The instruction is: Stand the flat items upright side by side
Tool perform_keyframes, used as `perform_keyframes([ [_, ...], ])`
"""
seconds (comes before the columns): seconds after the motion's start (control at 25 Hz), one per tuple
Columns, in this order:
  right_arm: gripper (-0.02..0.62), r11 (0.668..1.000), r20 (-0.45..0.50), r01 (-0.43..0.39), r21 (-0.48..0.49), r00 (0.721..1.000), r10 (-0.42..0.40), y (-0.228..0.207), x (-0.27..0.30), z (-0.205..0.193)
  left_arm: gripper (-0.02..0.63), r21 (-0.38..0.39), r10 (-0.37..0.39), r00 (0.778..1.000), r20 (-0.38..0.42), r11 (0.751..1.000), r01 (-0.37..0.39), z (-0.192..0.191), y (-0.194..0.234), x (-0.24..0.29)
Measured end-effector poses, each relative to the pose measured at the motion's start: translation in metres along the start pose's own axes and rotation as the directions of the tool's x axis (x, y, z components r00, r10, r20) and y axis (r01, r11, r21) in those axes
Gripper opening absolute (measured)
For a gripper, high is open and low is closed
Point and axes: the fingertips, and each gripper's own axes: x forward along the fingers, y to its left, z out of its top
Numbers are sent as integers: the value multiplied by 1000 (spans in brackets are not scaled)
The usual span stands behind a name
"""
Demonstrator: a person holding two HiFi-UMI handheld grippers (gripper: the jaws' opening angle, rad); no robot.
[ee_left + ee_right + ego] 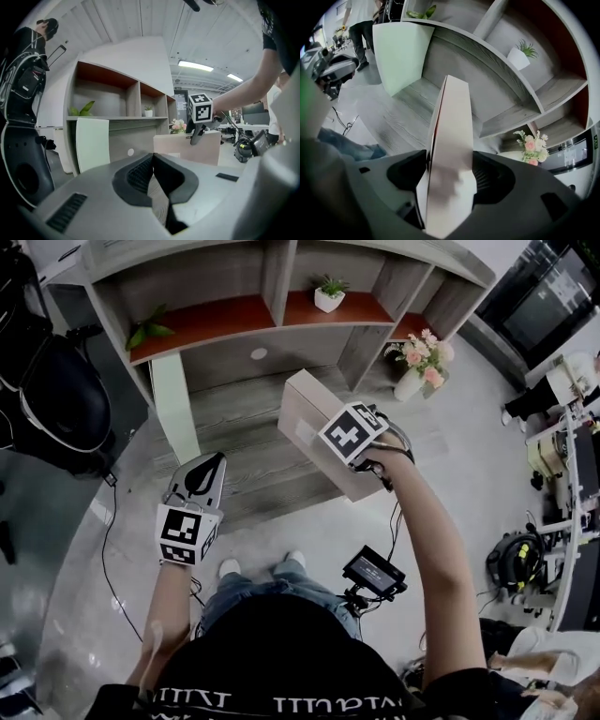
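Note:
A beige flat box (305,423) stands on edge on the grey wooden desk (244,456). My right gripper (361,460) is shut on its near end, and in the right gripper view the box (452,122) fills the gap between the jaws of that gripper (450,173). A pale green flat panel (175,409) stands upright against the shelf unit's left post, well left of the box. My left gripper (204,470) hovers over the desk's front left, shut and empty. In its own view the left gripper (152,159) faces the green panel (92,140) and the box (187,147).
The shelf unit above the desk holds a small potted plant (329,293) and a leafy plant (148,331). A vase of flowers (419,362) stands at the desk's right end. A black scooter (47,390) is on the left, and cables lie on the floor.

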Motion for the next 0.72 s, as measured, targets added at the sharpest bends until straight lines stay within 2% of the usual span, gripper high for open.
perform_keyframes([
  [0.16,342,992,32,-129,-7,991,129,0,-4,5,14,10,27,1000,-1,1000,-27,1,-1,1],
  [0.28,347,980,60,-197,12,979,195,-8,-4,11,14,8,64,998,-4,998,-64,1,1,2],
  [0.44,347,945,53,-325,33,945,323,-8,6,18,14,-4,127,992,-11,992,-127,0,-3,-1],
  [0.72,347,874,-57,-485,40,872,486,0,20,23,14,-39,259,965,-26,965,-260,-2,-16,-8],
])
